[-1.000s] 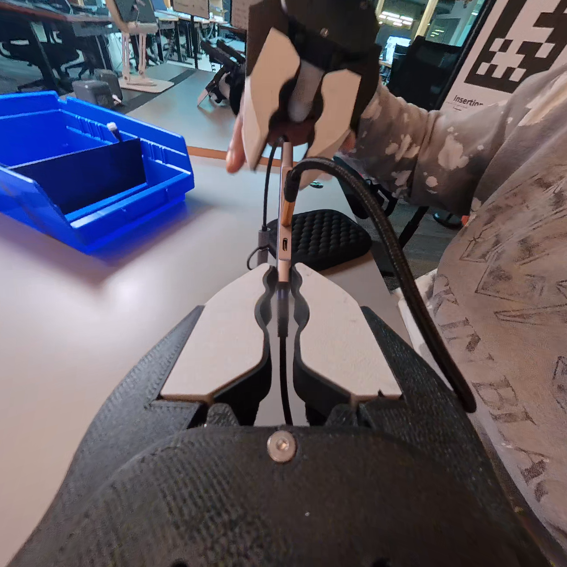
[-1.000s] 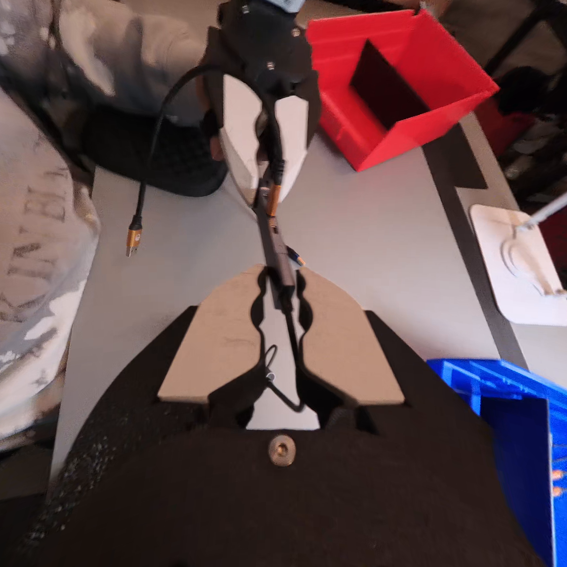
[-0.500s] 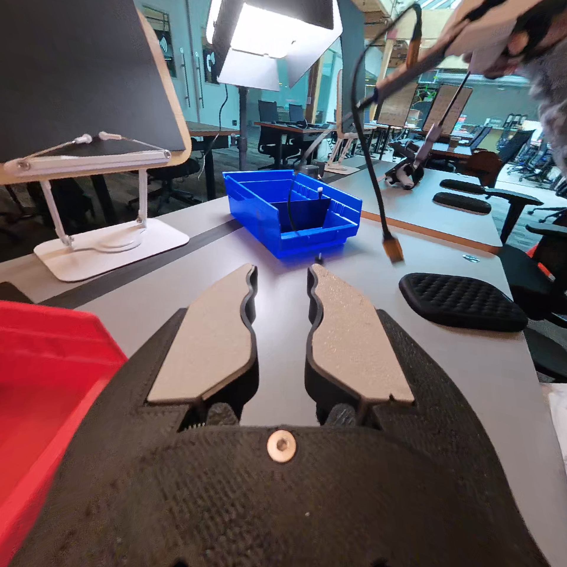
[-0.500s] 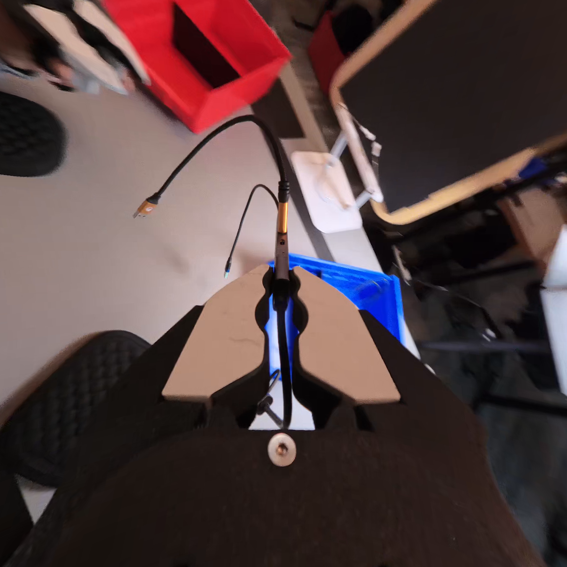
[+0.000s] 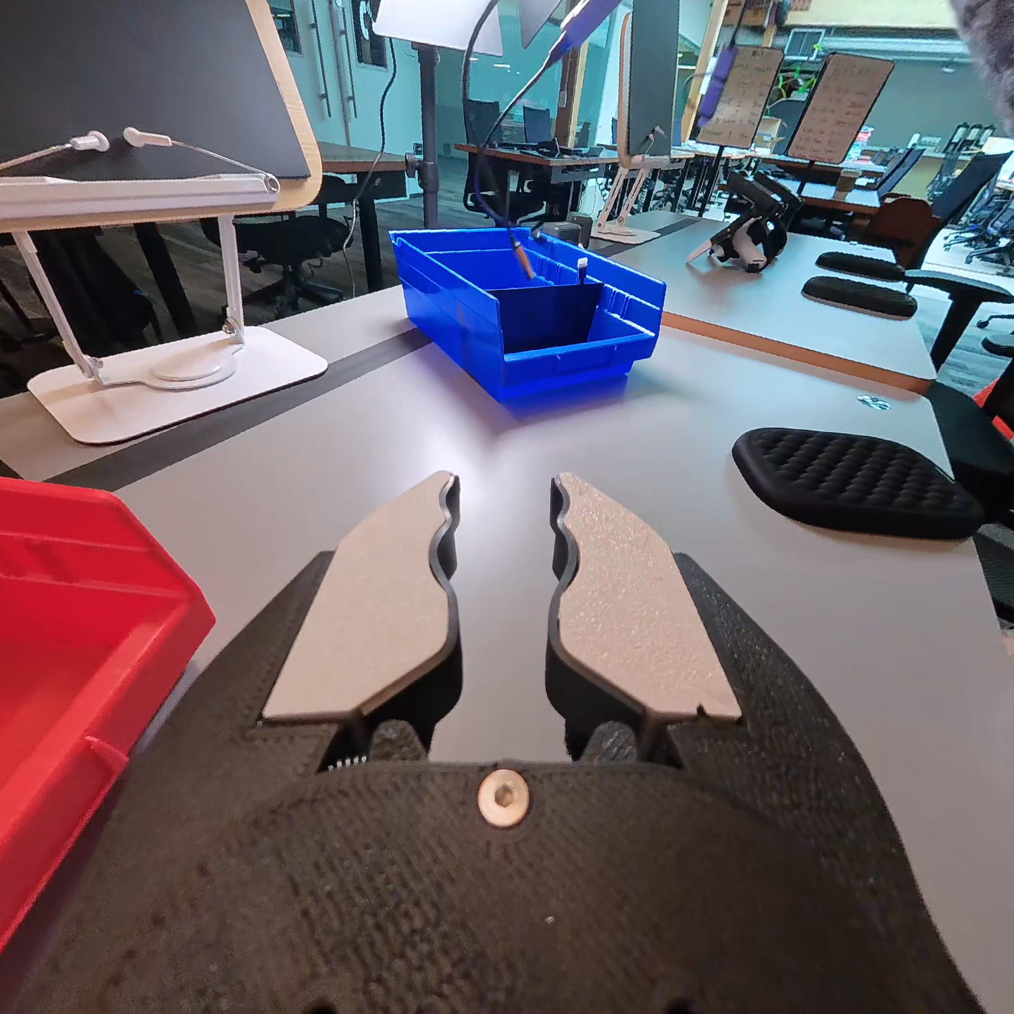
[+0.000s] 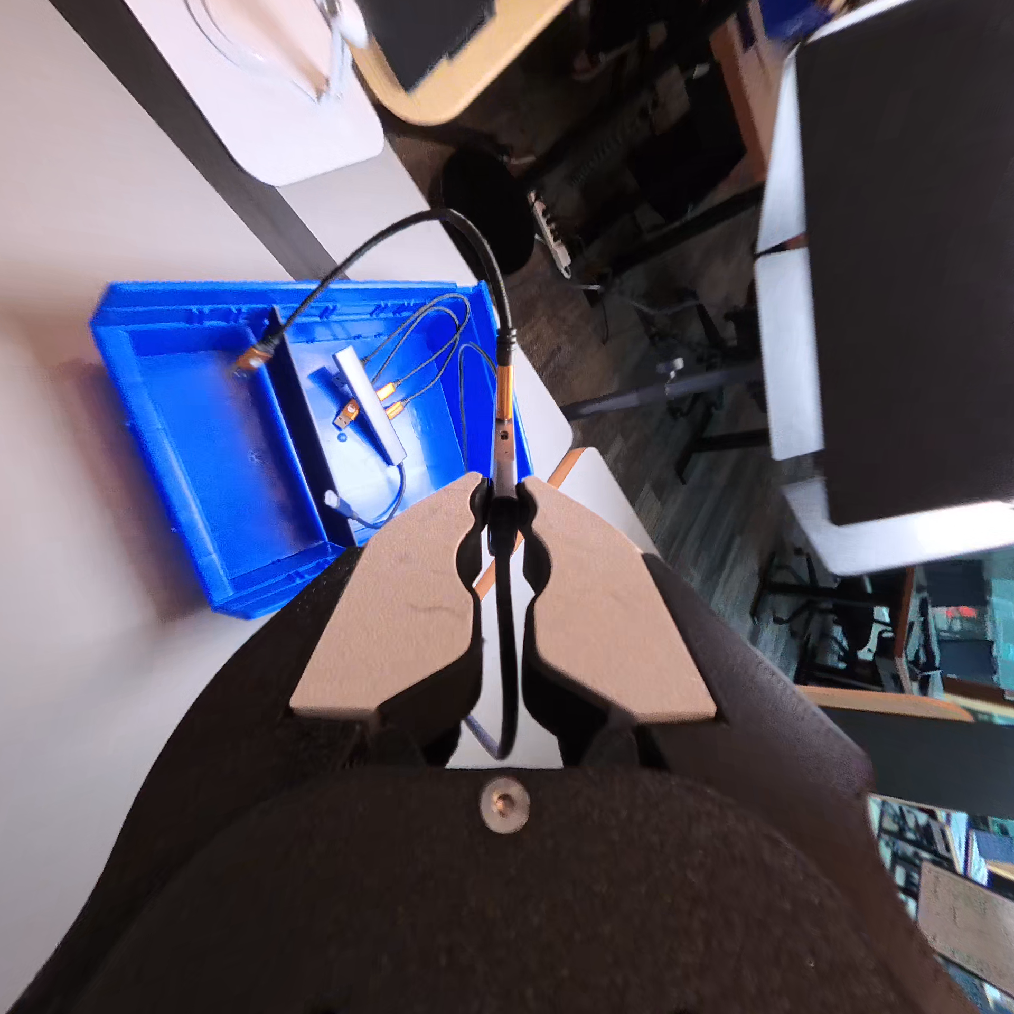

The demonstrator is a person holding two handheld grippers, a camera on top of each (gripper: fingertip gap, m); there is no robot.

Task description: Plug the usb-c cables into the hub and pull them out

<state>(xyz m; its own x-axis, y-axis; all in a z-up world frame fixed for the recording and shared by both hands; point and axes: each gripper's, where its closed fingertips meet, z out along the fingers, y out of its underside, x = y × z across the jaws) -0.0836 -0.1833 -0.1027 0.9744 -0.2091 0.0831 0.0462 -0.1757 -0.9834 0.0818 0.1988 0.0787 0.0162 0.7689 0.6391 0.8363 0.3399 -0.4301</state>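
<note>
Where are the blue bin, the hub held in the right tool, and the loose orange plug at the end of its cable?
blue bin (image 5: pixel 570 359), left wrist view, front wall.
held hub (image 6: pixel 505 444), right wrist view, grey body above the tool tips.
loose orange plug (image 6: pixel 253 355), right wrist view, plug shell over the bin.

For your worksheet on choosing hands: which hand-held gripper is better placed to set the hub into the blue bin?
Right: the right hand-held gripper already clamps the hub above the blue bin.
</note>
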